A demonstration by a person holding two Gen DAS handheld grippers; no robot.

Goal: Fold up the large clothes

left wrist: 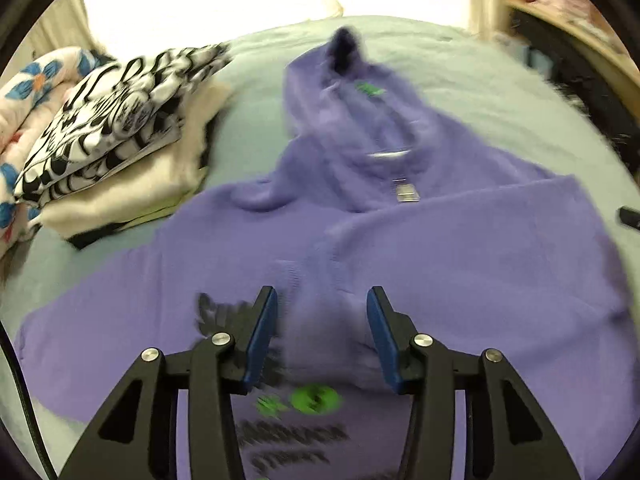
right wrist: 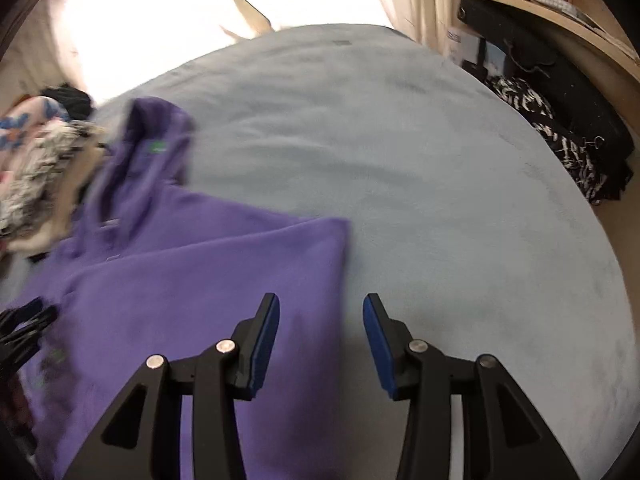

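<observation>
A purple hoodie lies spread on the pale green bed cover, hood toward the far side, one side folded over the body. A green and black print shows near its lower part. My left gripper is open just above the hoodie's middle, with a raised fold of fabric between the jaws. In the right wrist view the hoodie lies at the left. My right gripper is open and empty above the hoodie's right edge, where it meets the bed cover. The left gripper's black frame shows at the far left.
A stack of folded clothes, black-and-white patterned on top of cream, sits at the bed's left, beside a flowered blanket. A wooden shelf and dark bags with a patterned garment stand to the right of the bed. A bright window is behind.
</observation>
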